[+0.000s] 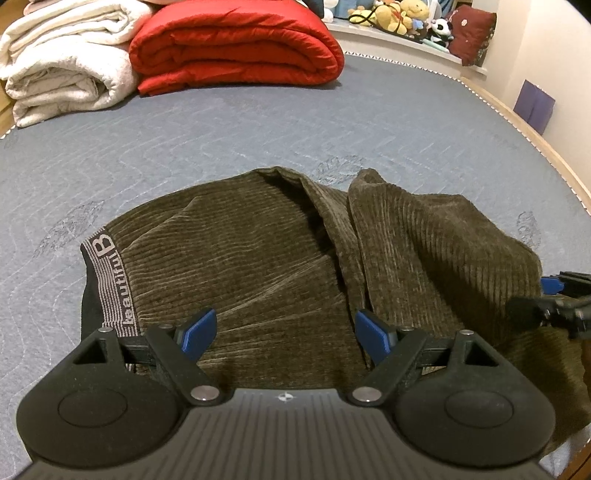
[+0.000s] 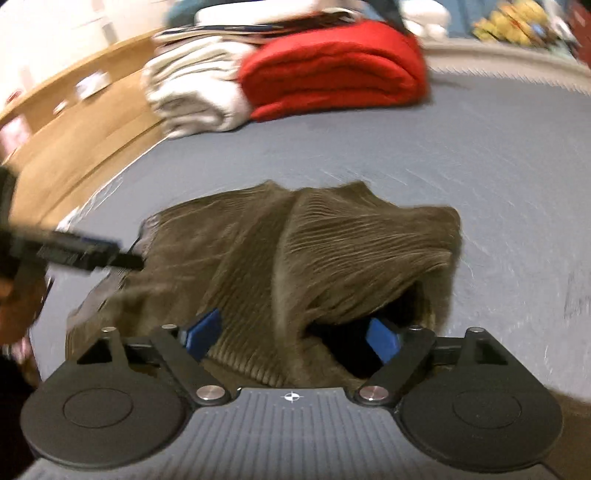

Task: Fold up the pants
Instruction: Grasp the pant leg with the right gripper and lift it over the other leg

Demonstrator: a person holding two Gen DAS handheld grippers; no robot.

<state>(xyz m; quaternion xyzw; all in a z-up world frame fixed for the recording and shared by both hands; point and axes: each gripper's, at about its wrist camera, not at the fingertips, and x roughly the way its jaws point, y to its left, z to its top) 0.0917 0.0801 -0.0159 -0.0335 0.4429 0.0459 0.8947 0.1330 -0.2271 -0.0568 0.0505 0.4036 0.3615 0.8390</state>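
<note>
Olive-brown corduroy pants [image 1: 280, 258] lie bunched on the grey mattress [image 1: 258, 129], with a striped waistband [image 1: 109, 280] reading "beautiful" at the left. My left gripper [image 1: 286, 334] is open, its blue pads wide apart just above the cloth near the waistband. My right gripper [image 2: 291, 338] is also open over the pants [image 2: 295, 258], its right pad under a raised fold of the cloth. The right gripper also shows at the right edge of the left wrist view [image 1: 554, 299]. The left gripper shows at the left in the blurred right wrist view [image 2: 81, 251].
A folded red quilt [image 1: 236, 44] and a folded white blanket [image 1: 70, 62] lie at the far end of the mattress. Plush toys [image 1: 399, 14] sit on a ledge behind. A wooden bed edge [image 1: 535, 140] runs along the right; wooden furniture [image 2: 74, 140] stands left.
</note>
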